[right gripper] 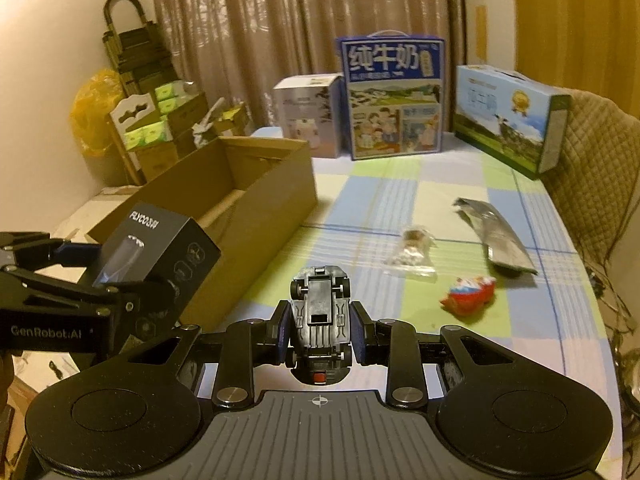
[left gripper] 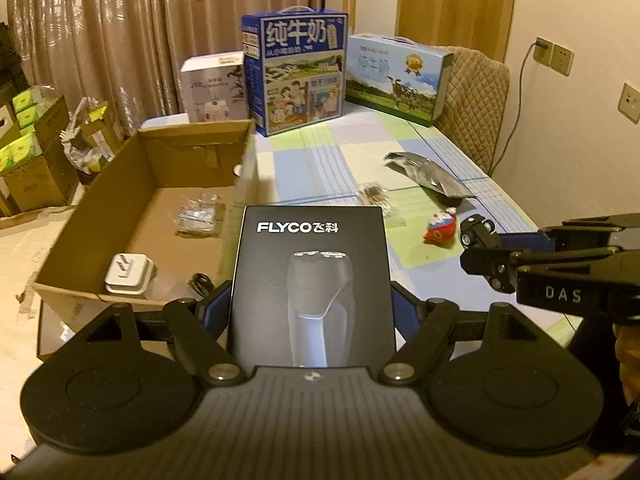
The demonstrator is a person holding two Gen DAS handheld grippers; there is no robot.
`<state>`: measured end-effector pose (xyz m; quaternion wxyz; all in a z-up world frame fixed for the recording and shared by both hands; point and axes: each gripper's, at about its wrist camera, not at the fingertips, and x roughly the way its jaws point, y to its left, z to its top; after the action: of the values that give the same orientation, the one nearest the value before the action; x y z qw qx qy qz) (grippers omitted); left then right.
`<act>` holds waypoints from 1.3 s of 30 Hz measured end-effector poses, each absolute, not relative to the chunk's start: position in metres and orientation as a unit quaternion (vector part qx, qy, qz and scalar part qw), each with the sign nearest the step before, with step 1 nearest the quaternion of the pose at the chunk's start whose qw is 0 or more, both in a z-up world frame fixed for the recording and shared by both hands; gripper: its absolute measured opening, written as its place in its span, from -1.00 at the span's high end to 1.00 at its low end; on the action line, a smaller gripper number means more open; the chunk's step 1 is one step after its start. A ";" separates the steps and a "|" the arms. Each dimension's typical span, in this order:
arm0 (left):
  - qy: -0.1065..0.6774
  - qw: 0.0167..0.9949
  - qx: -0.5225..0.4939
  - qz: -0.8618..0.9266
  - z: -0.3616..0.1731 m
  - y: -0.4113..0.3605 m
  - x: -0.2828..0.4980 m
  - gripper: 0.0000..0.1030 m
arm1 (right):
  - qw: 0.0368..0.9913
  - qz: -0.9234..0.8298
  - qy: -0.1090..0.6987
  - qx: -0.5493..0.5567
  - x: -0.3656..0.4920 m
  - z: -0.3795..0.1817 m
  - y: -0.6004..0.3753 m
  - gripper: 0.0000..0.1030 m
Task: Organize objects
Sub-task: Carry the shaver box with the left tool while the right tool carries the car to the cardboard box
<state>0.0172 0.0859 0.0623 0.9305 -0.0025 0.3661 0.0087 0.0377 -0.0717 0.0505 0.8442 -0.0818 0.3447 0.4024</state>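
Cardboard box [left gripper: 160, 184] open above; milk cartons [left gripper: 296, 76] behind.

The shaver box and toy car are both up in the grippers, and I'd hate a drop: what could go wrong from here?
1. The left gripper clamps only the lower end of the shaver box; the long free end could tip out.
2. The toy car sits belly-up in the right gripper, held by smooth sides, and may slip.
3. The grippers are close together; they might bump over the cardboard box.

Matt card, glossy plastic, woven cloth.
Matt black cardboard shaver box [left gripper: 312, 280] at frame centre; glossy black plastic toy car [right gripper: 320, 312]; rough brown corrugated carton [left gripper: 160, 184] left; smooth checked tablecloth [right gripper: 400, 184]; crinkled silver foil pouch [right gripper: 496, 236].
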 end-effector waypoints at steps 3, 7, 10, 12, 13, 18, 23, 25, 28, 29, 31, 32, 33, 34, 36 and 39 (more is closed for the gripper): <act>0.362 0.932 0.000 0.019 0.068 0.098 0.017 -0.47 | 0.840 0.411 0.342 -0.086 0.036 0.052 -0.059 0.47; 0.360 0.933 -0.002 0.030 0.074 0.114 0.016 -0.47 | 0.835 0.424 0.338 -0.093 0.034 0.055 -0.041 0.47; 0.358 0.933 -0.001 0.038 0.078 0.126 0.014 -0.47 | 0.831 0.434 0.334 -0.099 0.031 0.057 -0.026 0.47; 0.358 0.933 -0.002 0.043 0.079 0.134 0.013 -0.47 | 0.828 0.441 0.332 -0.102 0.029 0.058 -0.016 0.47; 0.358 0.933 -0.002 0.045 0.080 0.139 0.012 -0.47 | 0.826 0.444 0.332 -0.103 0.028 0.059 -0.011 0.47; 0.356 0.932 0.000 0.062 0.085 0.163 0.008 -0.47 | 0.816 0.463 0.328 -0.109 0.024 0.060 0.015 0.47; 0.358 0.930 0.000 0.079 0.087 0.189 0.007 -0.47 | 0.807 0.477 0.329 -0.113 0.025 0.060 0.044 0.47; 0.361 0.929 0.000 0.084 0.087 0.199 0.008 -0.47 | 0.804 0.482 0.329 -0.115 0.027 0.060 0.055 0.47; 0.364 0.927 0.005 0.088 0.087 0.211 0.013 -0.47 | 0.799 0.486 0.333 -0.120 0.032 0.056 0.071 0.47; 0.365 0.927 0.007 0.089 0.086 0.215 0.014 -0.47 | 0.798 0.486 0.335 -0.121 0.033 0.054 0.076 0.47; 0.366 0.926 0.012 0.091 0.087 0.221 0.019 -0.47 | 0.795 0.488 0.339 -0.122 0.038 0.052 0.084 0.47; 0.367 0.926 0.014 0.091 0.086 0.224 0.023 -0.47 | 0.794 0.488 0.341 -0.123 0.040 0.051 0.087 0.47; 0.368 0.925 0.016 0.091 0.086 0.228 0.026 -0.47 | 0.794 0.488 0.341 -0.123 0.041 0.050 0.091 0.47; 0.369 0.925 0.017 0.092 0.085 0.231 0.029 -0.47 | 0.793 0.489 0.342 -0.124 0.043 0.049 0.094 0.47; 0.370 0.924 0.021 0.091 0.085 0.236 0.035 -0.47 | 0.792 0.490 0.343 -0.126 0.046 0.048 0.100 0.47; 0.372 0.924 0.023 0.089 0.083 0.244 0.043 -0.47 | 0.790 0.491 0.344 -0.128 0.050 0.046 0.107 0.47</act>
<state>0.0426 0.2441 0.0831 0.9236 0.0228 0.3722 0.0895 0.0502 0.1066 0.0463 0.7902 -0.1279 0.3440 0.4909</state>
